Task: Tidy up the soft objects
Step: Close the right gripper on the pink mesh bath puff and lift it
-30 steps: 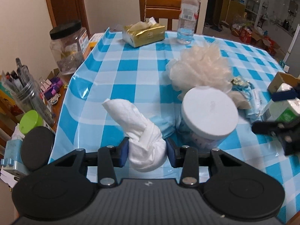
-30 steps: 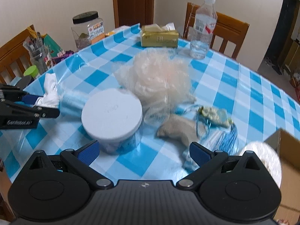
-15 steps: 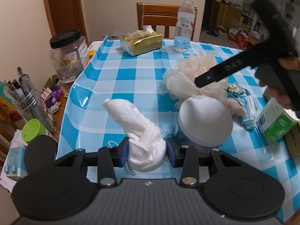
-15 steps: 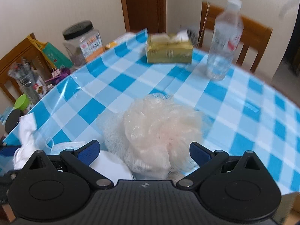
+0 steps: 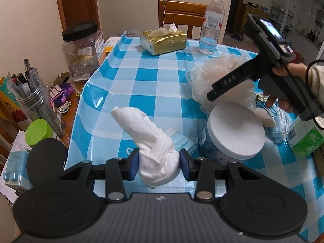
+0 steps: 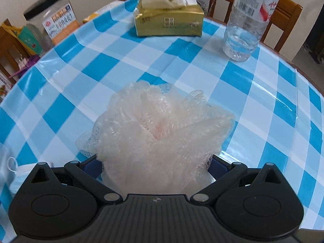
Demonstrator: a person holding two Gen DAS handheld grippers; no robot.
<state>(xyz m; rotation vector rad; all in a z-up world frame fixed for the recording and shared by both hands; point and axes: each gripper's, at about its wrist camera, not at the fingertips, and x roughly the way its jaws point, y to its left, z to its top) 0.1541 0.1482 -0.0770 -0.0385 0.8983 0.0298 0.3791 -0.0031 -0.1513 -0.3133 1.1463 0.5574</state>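
Note:
My left gripper is shut on a twisted white cloth, held above the near edge of the blue checked table. A pale peach mesh bath pouf fills the space between the wide-open fingers of my right gripper; the fingertips are hidden by the mesh. The pouf also shows in the left wrist view, with the right gripper over it. Blue face masks lie under the cloth.
A white-lidded jar stands by the pouf. A gold tissue pack and a water bottle stand at the far side. A black-lidded jar, a pen cup and a green carton crowd the edges.
My right gripper has moved forward and down onto the pouf, which now sits between its fingers. My left gripper still holds the cloth and has risen slightly.

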